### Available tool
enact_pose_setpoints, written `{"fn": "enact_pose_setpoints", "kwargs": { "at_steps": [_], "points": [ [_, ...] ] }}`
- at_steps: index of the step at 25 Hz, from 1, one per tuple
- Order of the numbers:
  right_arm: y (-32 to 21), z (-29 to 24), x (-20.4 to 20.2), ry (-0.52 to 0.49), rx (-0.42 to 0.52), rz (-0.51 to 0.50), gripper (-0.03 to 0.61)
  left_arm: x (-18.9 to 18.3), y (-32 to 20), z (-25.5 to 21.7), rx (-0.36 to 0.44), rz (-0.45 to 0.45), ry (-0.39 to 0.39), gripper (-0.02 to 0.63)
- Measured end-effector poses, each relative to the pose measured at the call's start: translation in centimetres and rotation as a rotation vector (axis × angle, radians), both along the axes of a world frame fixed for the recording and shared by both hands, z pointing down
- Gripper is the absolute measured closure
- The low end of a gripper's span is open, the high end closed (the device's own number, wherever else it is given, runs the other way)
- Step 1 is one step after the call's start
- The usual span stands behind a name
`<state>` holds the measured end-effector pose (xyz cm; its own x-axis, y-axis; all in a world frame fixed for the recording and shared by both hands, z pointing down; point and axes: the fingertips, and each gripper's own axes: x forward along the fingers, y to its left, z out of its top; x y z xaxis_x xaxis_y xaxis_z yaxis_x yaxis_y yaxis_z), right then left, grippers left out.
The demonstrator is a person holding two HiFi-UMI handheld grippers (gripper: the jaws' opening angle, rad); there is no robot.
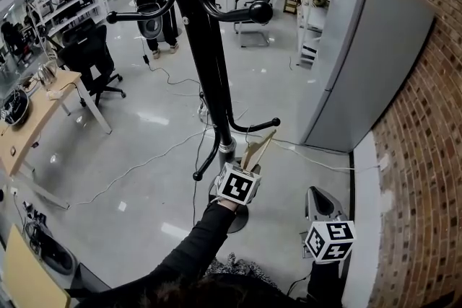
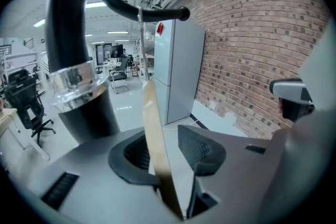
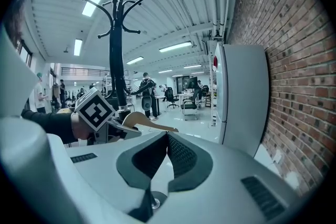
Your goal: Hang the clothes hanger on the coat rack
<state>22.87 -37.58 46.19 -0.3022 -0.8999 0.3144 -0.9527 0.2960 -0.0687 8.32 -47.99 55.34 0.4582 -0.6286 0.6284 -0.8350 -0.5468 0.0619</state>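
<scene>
The black coat rack (image 1: 206,47) stands on the floor in front of me. A pale wooden hanger (image 1: 258,149) hangs by its wire hook (image 2: 140,34) from a low curved arm (image 2: 131,7) of the rack. My left gripper (image 1: 249,161) is at the hanger's lower end, beside the pole. The wood (image 2: 153,128) passes between its jaws, and there is a gap to the right-hand pad, so it is open. My right gripper (image 1: 316,195) is held low at the right, shut and holding nothing, and it looks toward the rack (image 3: 115,50) and hanger (image 3: 144,122).
A tall white cabinet (image 1: 361,61) stands right of the rack against a brick wall (image 1: 426,155). Cables (image 1: 144,162) trail over the glossy floor. A wooden desk (image 1: 29,126) and an office chair (image 1: 90,54) are at the left, and a person (image 1: 155,11) stands far behind.
</scene>
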Motion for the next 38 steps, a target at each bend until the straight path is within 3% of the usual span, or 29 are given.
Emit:
{"fn": "enact_pose_setpoints", "kwargs": {
  "at_steps": [5, 11, 16, 23, 27, 38],
  "points": [
    [0.7, -0.2, -0.7, -0.012, 0.009, -0.008, 0.569, -0.6, 0.4, -2.4, 0.107, -0.018, 0.004, 0.353],
    [1.7, -0.5, -1.4, -0.003, 0.024, -0.01, 0.569, -0.6, 2.7, -6.0, 0.233, -0.007, 0.083, 0.347],
    [2.7, -1.5, -2.1, -0.001, 0.045, -0.016, 0.569, 0.2, 5.8, -11.2, 0.341, 0.06, 0.162, 0.347],
    [5.0, -2.5, -3.5, 0.001, 0.066, -0.03, 0.569, -1.2, 9.8, -13.3, 0.384, 0.064, 0.211, 0.348],
    [6.7, -3.2, -4.4, 0.005, 0.08, -0.035, 0.568, -2.3, 12.5, -14.3, 0.411, 0.063, 0.217, 0.371],
    [14.4, -5.1, -8.5, 0.016, 0.135, -0.071, 0.569, -7.0, 22.0, -15.0, 0.44, 0.029, 0.203, 0.537]
  ]
}}
